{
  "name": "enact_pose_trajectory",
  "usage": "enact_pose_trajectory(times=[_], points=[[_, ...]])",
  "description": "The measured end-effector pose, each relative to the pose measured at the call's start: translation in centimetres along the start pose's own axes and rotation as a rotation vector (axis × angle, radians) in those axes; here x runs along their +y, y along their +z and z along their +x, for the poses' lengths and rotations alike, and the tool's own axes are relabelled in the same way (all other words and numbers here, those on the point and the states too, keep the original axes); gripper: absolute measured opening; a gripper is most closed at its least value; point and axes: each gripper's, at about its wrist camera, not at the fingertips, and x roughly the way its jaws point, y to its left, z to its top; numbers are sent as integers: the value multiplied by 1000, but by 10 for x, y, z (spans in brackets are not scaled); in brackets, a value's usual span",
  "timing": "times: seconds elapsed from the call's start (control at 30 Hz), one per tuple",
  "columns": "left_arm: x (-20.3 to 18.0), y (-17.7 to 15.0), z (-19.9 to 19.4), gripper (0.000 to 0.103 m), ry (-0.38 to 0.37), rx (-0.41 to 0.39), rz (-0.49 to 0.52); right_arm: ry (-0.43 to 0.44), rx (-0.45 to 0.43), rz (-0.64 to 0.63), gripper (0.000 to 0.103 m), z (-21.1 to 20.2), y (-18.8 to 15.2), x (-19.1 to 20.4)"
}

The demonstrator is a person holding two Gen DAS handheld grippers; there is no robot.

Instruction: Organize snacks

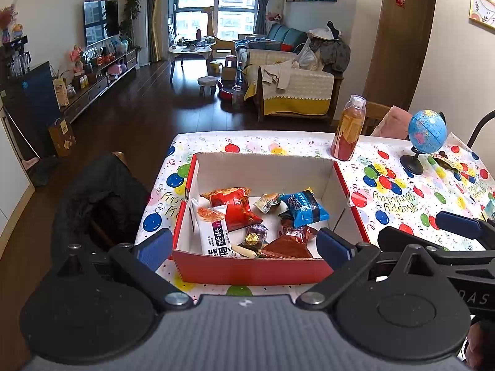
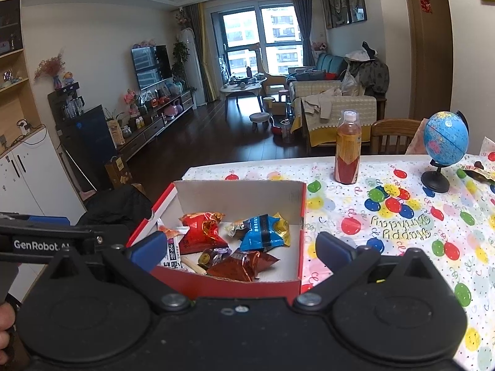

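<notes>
on the balloon-print tabletop (image 2: 386,216) most snacks already lie in the red box (image 1: 247,269), one packet (image 2: 478,174) waits past the globe (image 2: 445,139), and my left tongs (image 1: 246,247) and right tongs (image 2: 241,250) gape empty.

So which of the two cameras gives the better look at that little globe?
The right wrist view: the globe appears larger there, with its black stand in full sight. The left wrist view shows the globe too, whole but smaller, beyond the red box.

Black hand-held gripper (image 1: 246,249) (blue finger pads (image 1: 332,244))
</notes>
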Motion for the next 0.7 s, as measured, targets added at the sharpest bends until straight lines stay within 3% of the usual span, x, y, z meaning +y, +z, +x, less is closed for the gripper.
enact_pose_trajectory(times=[0.7], points=[[-1, -2, 2, 100, -26, 22, 11, -44, 11, 56, 102, 4, 0, -12]])
